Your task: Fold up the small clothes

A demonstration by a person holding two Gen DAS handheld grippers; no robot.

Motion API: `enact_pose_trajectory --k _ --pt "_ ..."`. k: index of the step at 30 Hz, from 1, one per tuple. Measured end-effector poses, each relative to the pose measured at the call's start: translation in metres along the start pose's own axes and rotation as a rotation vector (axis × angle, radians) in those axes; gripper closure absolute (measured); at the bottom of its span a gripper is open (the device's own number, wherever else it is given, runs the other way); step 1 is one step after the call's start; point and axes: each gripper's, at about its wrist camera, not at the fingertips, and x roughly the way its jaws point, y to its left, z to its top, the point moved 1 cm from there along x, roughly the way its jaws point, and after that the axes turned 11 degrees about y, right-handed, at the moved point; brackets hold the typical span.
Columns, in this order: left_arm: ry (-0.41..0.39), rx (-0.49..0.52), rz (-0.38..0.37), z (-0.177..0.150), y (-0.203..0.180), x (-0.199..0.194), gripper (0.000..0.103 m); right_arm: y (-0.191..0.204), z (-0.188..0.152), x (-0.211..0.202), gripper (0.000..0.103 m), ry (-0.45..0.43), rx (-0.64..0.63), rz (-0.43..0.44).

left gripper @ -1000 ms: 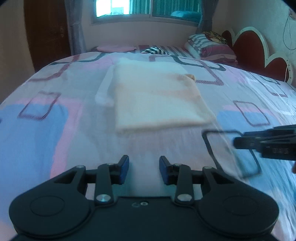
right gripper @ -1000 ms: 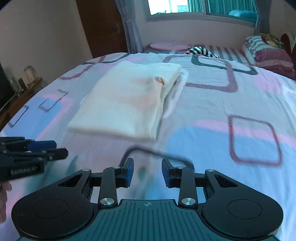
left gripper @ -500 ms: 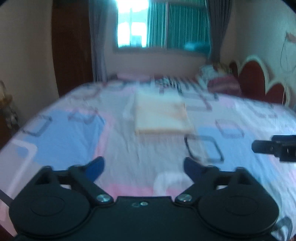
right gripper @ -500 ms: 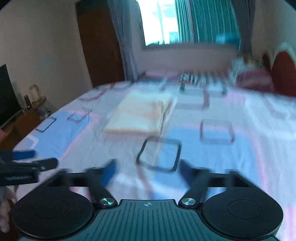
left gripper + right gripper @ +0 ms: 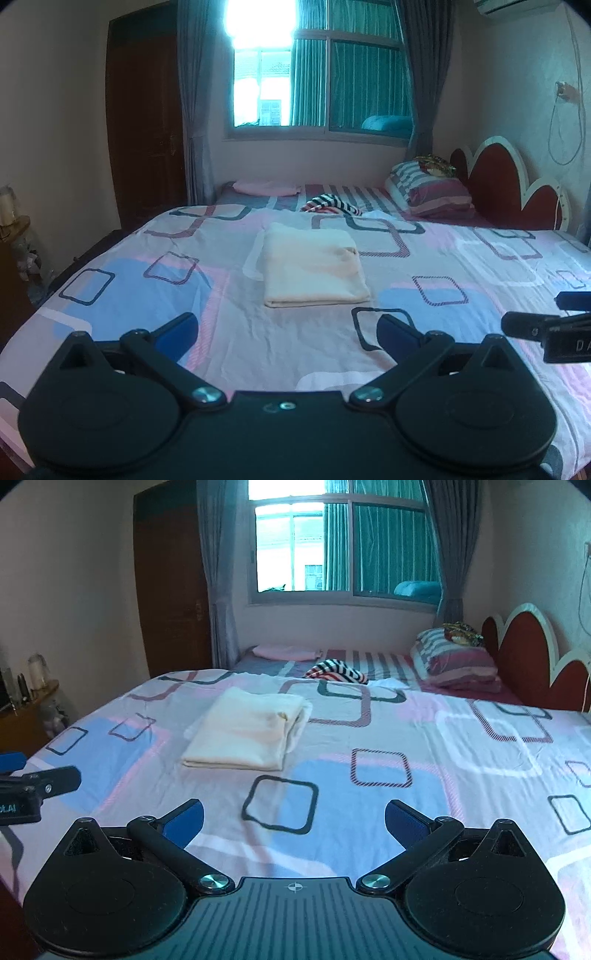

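Since the earlier frame both my grippers have pulled back and up from the bed (image 5: 110, 295), and their jaws have just been opening. The folded cream cloth (image 5: 314, 269) lies on the bed's middle. My left gripper (image 5: 286, 330) and right gripper (image 5: 293, 818) stand wide apart, empty, well before the cloth.
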Motion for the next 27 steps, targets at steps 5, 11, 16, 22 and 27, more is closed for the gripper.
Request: enact_pose_trajectory --k 5,11,16,22,27 --pt "0.005 0.0 -0.015 -0.003 -0.003 -0.002 0.001 -0.001 -0.001 -0.006 0.0 -0.012 -0.002 0.006" --pt "-0.004 0.019 -0.003 -0.004 -0.008 -0.006 0.001 -0.005 0.002 -0.008 0.0 -0.024 0.017 0.016" --pt "-0.005 0.027 -0.007 -0.003 -0.008 -0.006 0.001 -0.009 0.002 -0.013 0.0 -0.033 0.016 0.022" --pt "-0.009 0.027 -0.011 -0.003 -0.006 -0.008 0.001 -0.014 0.0 -0.019 0.0 -0.064 0.038 0.016" --pt "-0.009 0.029 -0.011 -0.003 -0.007 -0.008 0.001 -0.016 0.004 -0.02 0.0 -0.067 0.042 0.024"
